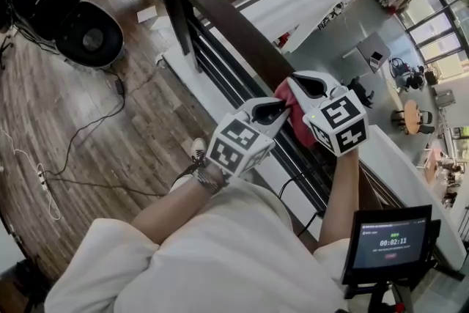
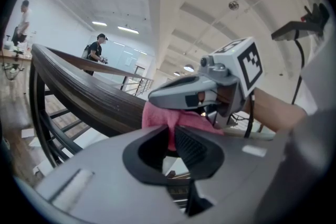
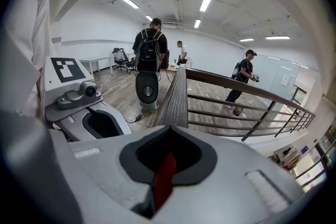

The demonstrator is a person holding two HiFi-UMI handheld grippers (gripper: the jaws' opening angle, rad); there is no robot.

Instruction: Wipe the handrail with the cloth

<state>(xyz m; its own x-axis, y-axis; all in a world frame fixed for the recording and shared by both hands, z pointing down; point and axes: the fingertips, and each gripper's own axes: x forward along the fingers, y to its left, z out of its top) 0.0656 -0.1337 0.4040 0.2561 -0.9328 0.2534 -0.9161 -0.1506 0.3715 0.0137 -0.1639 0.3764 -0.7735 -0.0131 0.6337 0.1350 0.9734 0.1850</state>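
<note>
The dark wooden handrail (image 1: pixel 220 7) runs from the upper left toward the lower right. A red cloth (image 1: pixel 293 117) lies over it between my two grippers. My left gripper (image 1: pixel 271 111) is shut on one side of the cloth, and the pink cloth (image 2: pixel 169 122) shows pinched between its jaws (image 2: pixel 172 139) beside the handrail (image 2: pixel 89 97). My right gripper (image 1: pixel 311 84) is shut on the other side. A thin red fold of cloth (image 3: pixel 165 178) is clamped in the right gripper (image 3: pixel 167 157), which points along the handrail (image 3: pixel 178 94). The cloth's underside is hidden.
Black metal rails (image 1: pixel 220 73) run below the handrail, with a lower floor beyond them. A round black device (image 1: pixel 89 34) and cables (image 1: pixel 88 128) lie on the wooden floor. A small screen (image 1: pixel 388 242) stands at the lower right. People (image 3: pixel 149 52) stand farther along the rail.
</note>
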